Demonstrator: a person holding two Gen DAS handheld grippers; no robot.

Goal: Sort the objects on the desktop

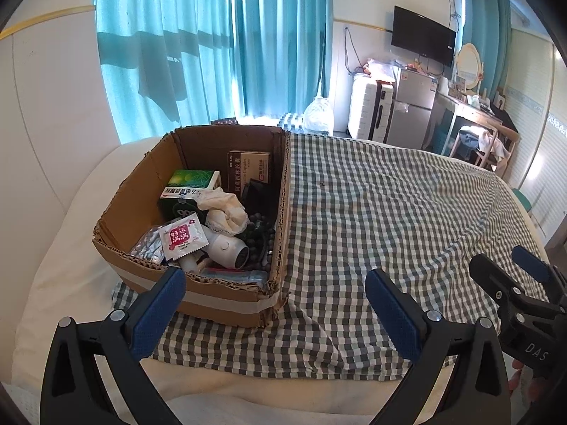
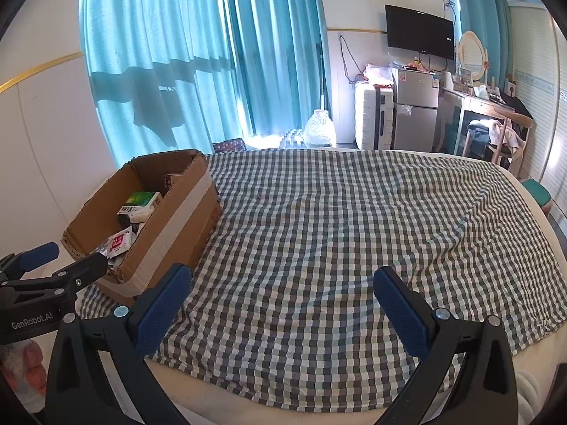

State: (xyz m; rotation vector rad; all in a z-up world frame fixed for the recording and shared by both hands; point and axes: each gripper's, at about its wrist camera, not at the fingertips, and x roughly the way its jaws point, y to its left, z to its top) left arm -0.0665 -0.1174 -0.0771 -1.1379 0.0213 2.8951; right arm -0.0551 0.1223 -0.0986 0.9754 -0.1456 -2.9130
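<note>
On the left part of the checked cloth (image 2: 336, 233) stands an open cardboard box (image 1: 198, 285), full with medicine boxes, a pink sachet (image 1: 182, 241), a white cloth. Left gripper (image 1: 276, 306) and right gripper (image 2: 281, 304) hover before it, both spread wide, empty; "GenRobot.AI" is readable. Behind: teal curtains (image 1: 212, 46).

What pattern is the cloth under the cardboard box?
A green, grey and white check. The cloth shows best in the right wrist view, beneath the cardboard box.

Both wrist views face the curtains (image 1: 212, 35) across the checked cloth (image 2: 336, 230), sharing the cardboard box (image 1: 198, 297), seemingly nearer leftward.
</note>
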